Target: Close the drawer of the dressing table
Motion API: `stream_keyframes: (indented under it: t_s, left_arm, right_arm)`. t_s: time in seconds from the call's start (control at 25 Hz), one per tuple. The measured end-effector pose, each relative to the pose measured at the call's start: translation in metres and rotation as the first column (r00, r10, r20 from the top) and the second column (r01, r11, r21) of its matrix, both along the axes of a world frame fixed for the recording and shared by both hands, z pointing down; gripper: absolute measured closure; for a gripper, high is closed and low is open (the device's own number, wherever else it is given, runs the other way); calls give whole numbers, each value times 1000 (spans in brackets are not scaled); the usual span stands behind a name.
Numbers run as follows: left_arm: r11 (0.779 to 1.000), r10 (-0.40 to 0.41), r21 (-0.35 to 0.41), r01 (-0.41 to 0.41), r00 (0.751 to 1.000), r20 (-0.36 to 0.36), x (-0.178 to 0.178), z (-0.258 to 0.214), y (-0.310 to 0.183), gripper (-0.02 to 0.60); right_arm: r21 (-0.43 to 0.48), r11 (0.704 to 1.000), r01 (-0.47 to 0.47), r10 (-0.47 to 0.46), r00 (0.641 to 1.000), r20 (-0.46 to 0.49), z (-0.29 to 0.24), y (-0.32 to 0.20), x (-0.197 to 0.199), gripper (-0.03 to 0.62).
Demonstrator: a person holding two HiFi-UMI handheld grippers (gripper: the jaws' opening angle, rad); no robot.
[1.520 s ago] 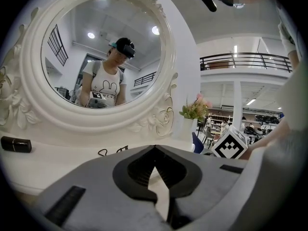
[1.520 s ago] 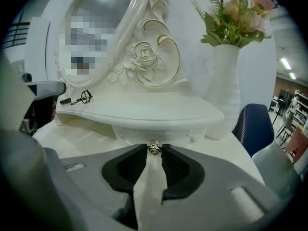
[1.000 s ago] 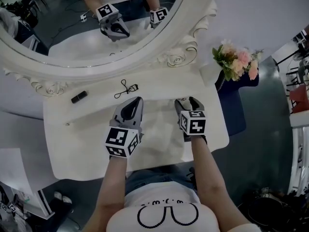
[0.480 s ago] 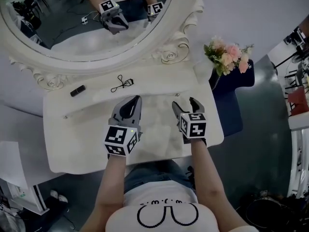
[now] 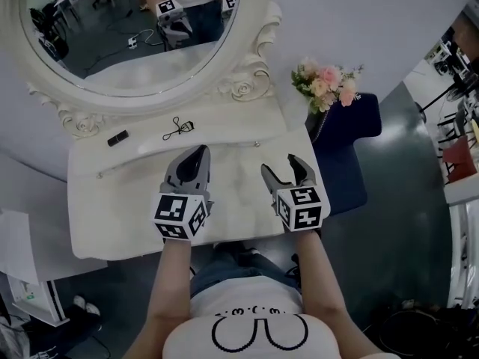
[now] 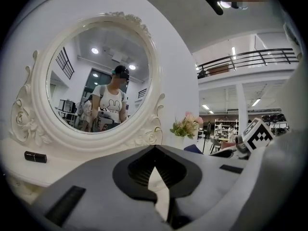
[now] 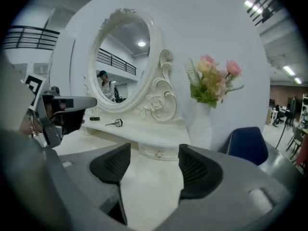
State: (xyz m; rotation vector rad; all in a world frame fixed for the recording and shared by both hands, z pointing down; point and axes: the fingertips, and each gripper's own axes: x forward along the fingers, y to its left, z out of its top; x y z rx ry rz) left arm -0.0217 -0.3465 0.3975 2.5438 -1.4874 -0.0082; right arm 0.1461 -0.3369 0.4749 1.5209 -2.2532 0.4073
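The white dressing table (image 5: 112, 223) has a raised shelf under its oval mirror. A small drawer (image 7: 150, 151) with a round knob (image 5: 257, 144) sits under that shelf, its front about flush with the shelf's edge. My left gripper (image 5: 200, 150) hovers over the tabletop just short of the shelf, jaws shut with nothing in them; its tips (image 6: 155, 148) meet. To its right my right gripper (image 5: 278, 164) points at the drawer from above the tabletop. Its jaws stand wide and are closing slightly, and nothing is between them (image 7: 155, 148).
A black eyelash curler (image 5: 176, 128) and a black tube (image 5: 117, 137) lie on the shelf. A white vase of pink flowers (image 5: 325, 84) stands at the shelf's right end, a blue chair (image 5: 348, 155) beyond it. The mirror (image 5: 135, 28) reflects the person and both grippers.
Both grippers have lifted and drawn back from the shelf towards the person. The right jaws stand wider than one second ago. The left jaws stay shut.
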Motion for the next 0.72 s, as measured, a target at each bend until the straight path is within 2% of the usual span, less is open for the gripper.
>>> stream_keyframes:
  t_s: [0.24, 0.32, 0.36, 0.4, 0.44, 0.48, 0.72]
  left_arm:
    - [999, -16, 50, 15, 1000, 4, 6, -22, 12, 584]
    - [998, -21, 63, 20, 1000, 5, 6, -29, 15, 584]
    - [997, -22, 69, 22, 1000, 7, 6, -32, 16, 584]
    - [997, -23, 75, 22, 1000, 9, 6, -35, 18, 584]
    - [996, -22, 82, 21, 1000, 12, 7, -38, 19, 584]
    - [996, -21, 91, 19, 1000, 14, 8, -42, 19, 584]
    - [988, -6, 157, 1, 999, 37, 17, -70, 21, 584]
  right_arm:
    - [120, 991, 51, -54, 998, 19, -52, 16, 2, 285]
    - [152, 986, 65, -69, 997, 20, -64, 20, 3, 304]
    - [172, 983, 68, -72, 997, 16, -71, 23, 4, 326]
    - [197, 978, 67, -70, 997, 11, -77, 25, 6, 374]
    - [223, 973, 62, -66, 998, 9, -84, 28, 8, 504]
    - [249, 967, 55, -59, 998, 10, -91, 30, 10, 592]
    - [378, 925, 21, -26, 1000, 6, -135, 37, 28, 594]
